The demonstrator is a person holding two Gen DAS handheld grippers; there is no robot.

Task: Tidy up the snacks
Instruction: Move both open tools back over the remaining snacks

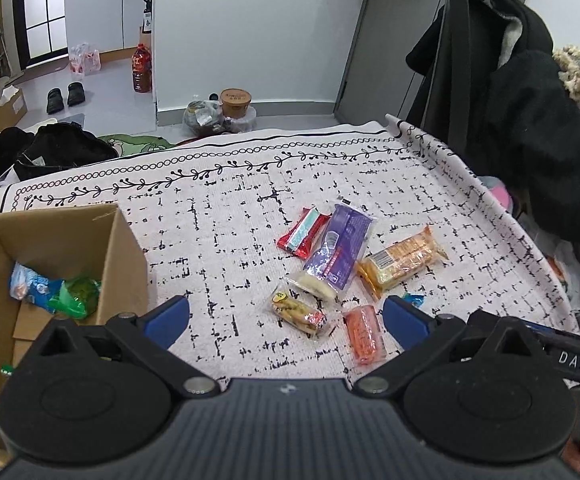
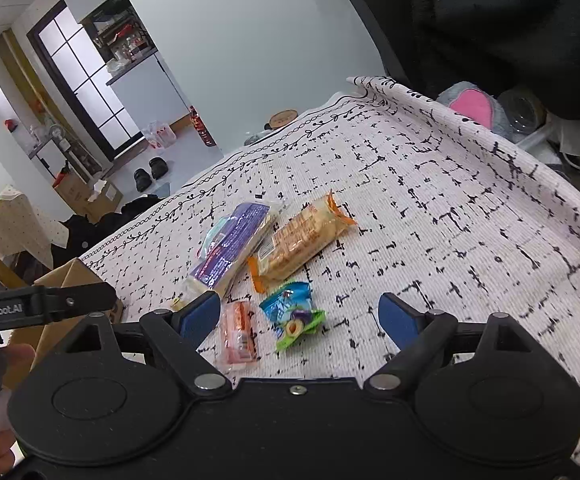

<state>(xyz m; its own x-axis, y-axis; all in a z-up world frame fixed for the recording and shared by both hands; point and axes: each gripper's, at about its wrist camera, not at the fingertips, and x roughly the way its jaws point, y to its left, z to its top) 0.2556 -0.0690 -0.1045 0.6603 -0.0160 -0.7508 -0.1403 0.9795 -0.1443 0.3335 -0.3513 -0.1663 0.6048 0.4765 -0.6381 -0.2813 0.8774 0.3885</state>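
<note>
Several snack packs lie on the patterned cloth [image 1: 230, 208]: a red bar [image 1: 303, 232], a purple pack [image 1: 339, 250], an orange cracker pack [image 1: 403, 260], a small yellow pack [image 1: 299, 314] and a pink pack [image 1: 363, 334]. A cardboard box [image 1: 50, 248] at the left holds a blue pack [image 1: 30, 286] and a green pack [image 1: 76, 294]. My left gripper [image 1: 286, 318] is open and empty above the yellow and pink packs. My right gripper [image 2: 299, 316] is open and empty over a blue-green pack [image 2: 293, 314]; the pink pack [image 2: 240, 332], purple pack [image 2: 234, 246] and cracker pack [image 2: 301, 240] lie close by.
A dark coat [image 1: 509, 100] hangs over a chair at the table's right edge. A plush toy [image 2: 473, 106] and clutter sit beyond the right edge. The floor behind holds bottles [image 1: 142, 68], shoes [image 1: 66, 96] and bags.
</note>
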